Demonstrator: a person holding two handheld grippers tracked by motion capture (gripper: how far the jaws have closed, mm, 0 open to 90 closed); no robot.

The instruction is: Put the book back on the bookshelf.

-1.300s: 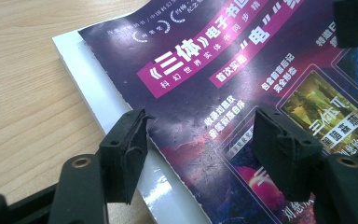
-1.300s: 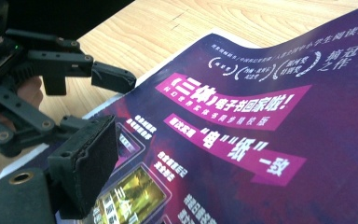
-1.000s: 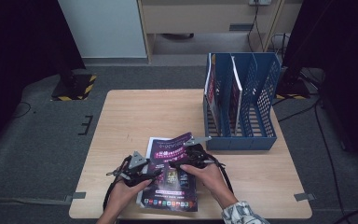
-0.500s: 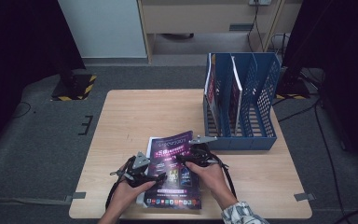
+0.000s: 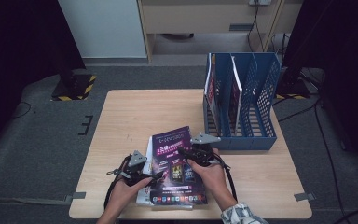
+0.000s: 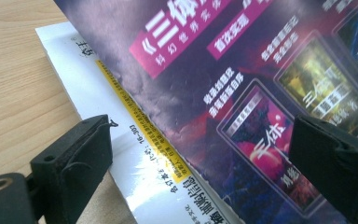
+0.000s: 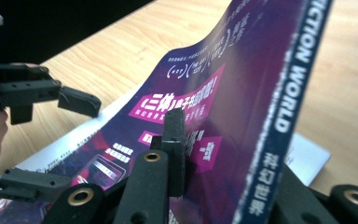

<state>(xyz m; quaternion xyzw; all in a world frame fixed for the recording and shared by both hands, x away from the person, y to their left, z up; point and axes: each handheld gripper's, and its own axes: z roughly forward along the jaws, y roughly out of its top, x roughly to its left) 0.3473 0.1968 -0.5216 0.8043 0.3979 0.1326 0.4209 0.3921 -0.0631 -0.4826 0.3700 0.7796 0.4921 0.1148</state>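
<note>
Purple magazine (image 7: 242,93) pinched on edge by right gripper (image 7: 223,182); left gripper (image 6: 200,154) fingers wide astride it.

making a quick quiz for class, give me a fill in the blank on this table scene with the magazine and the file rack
1. The right gripper is shut on the spine edge of the ____ magazine.
2. The left gripper has its jaws ____ at the magazine's other edge.
3. The blue file rack stands at the table's ____ side.
4. Under the magazine lies a ____ booklet.

Missing words: purple; open; right; white
</note>
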